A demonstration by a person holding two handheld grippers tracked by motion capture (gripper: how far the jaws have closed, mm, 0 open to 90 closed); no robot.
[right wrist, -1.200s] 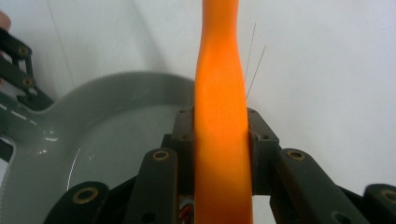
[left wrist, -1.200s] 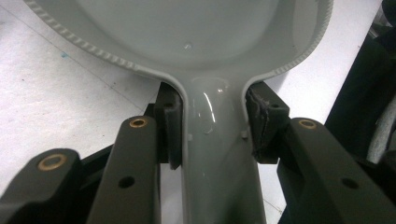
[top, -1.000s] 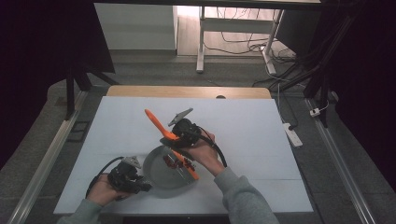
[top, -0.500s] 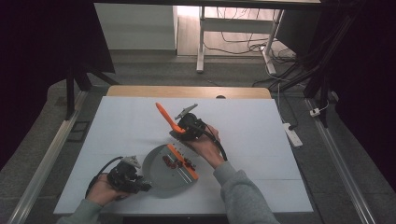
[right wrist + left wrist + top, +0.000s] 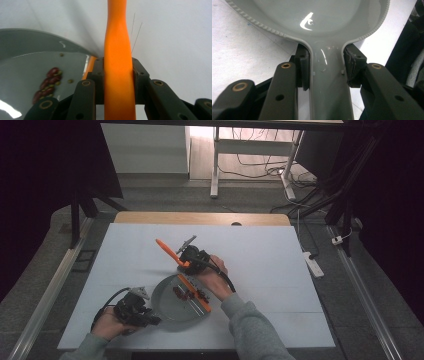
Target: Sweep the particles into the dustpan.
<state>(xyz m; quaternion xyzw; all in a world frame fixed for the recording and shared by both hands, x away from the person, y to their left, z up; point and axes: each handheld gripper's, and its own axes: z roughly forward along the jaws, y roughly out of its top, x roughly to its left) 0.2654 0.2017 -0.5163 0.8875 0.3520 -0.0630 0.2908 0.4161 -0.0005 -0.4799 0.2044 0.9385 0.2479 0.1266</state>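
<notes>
1. Holding the round grey pan [image 5: 172, 302] by its short handle [image 5: 328, 75], the left gripper [image 5: 134, 309] sits near the front edge of the white surface [image 5: 280, 265]. Its fingers [image 5: 302, 67] are squeezed tight on both sides of the handle.
2. The pan rests flat on the surface, between the two hands.
3. Dark red beans [image 5: 184, 293] and a few tiny green bits lie in the pan, close to its far side.
4. A flat orange tool head [image 5: 195, 293] lies in the pan, just beside the beans.
5. The right gripper [image 5: 187, 258] is at the far rim of the pan. Its fingers [image 5: 138, 75] are pressed shut on a long orange handle [image 5: 117, 65].
6. That orange handle points up and away to the left, over the surface.
</notes>
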